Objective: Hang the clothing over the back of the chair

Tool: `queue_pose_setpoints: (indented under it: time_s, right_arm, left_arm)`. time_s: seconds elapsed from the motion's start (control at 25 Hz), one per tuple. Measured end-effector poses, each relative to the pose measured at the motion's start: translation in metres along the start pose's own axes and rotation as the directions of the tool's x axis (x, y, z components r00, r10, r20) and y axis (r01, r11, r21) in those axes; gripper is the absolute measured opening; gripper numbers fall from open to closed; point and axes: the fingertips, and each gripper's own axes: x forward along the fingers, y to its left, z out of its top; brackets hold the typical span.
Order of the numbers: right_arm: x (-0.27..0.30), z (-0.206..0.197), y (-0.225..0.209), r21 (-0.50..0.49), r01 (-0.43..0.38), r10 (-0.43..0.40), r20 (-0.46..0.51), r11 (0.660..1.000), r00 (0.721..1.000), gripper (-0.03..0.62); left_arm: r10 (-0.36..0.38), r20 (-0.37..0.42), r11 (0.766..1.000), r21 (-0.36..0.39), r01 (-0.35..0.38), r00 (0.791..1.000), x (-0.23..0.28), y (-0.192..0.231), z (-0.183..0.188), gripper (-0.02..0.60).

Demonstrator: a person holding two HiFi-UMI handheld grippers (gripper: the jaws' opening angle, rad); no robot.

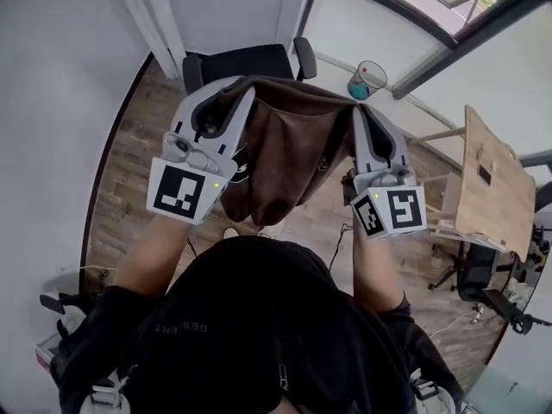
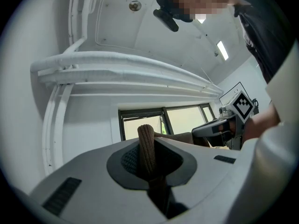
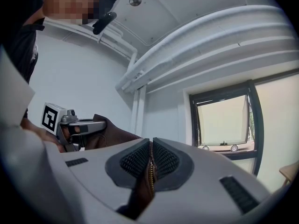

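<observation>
2 clamps: left tool [image 2: 148,161], right tool [image 3: 150,164] both pinching brown jacket [image 1: 280,153] near chair [image 1: 237,62].

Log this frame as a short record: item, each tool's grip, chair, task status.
item: brown jacket, held up and spread out
left tool: shut on a ribbed edge of the jacket
right tool: shut on the jacket's zipper edge
chair: black, just beyond the jacket
status: jacket apparently not yet draped over the chair

A black top [image 1: 259,317] is worn (pale lettering [image 1: 182,327] printed across it).
</observation>
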Motion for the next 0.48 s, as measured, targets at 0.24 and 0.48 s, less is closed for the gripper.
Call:
queue_pose_setpoints:
  time_s: [0.24,0.48]
  right_arm:
    - [0.029,-0.012,-0.017,0.027,-0.074,0.074,-0.003,0.997,0.997,0.031]
    - [0.058,-0.025,-0.030,0.043,-0.095,0.096,-0.025,0.995,0.995,0.031]
  left_arm:
    - [0.067,-0.045,0.998,0.006,-0.067,0.997,0.018,0.012,-0.014,0.046]
    - [0.091,-0.074,0.996,0.018,-0.089,0.993,0.037,0.028,-0.027,0.046]
